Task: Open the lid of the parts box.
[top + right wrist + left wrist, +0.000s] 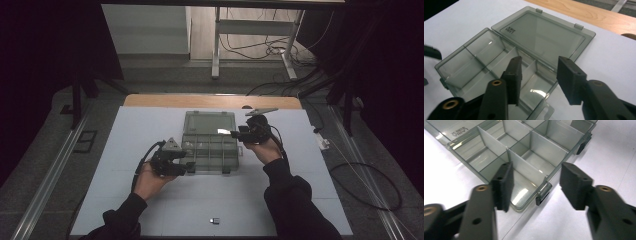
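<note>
A smoky clear plastic compartment box (210, 150) lies open mid-table, its lid (209, 124) folded flat toward the far side. My left gripper (190, 167) hovers at the box's near-left corner. In the left gripper view its jaws stand apart, open (536, 185), with nothing between them, over a front latch (543, 195) and the bare compartments (536, 160). My right gripper (235, 134) is at the box's right edge. In the right gripper view it is also open (539, 75) and holds nothing, above the compartments (474, 65) and the lid (544, 35).
The box rests on a white board (125, 200) with a wooden strip (210, 101) along its far edge. A small dark object (215, 220) lies near the front edge. Beyond the table are metal frame legs (216, 45) and cables (370, 180) on the floor.
</note>
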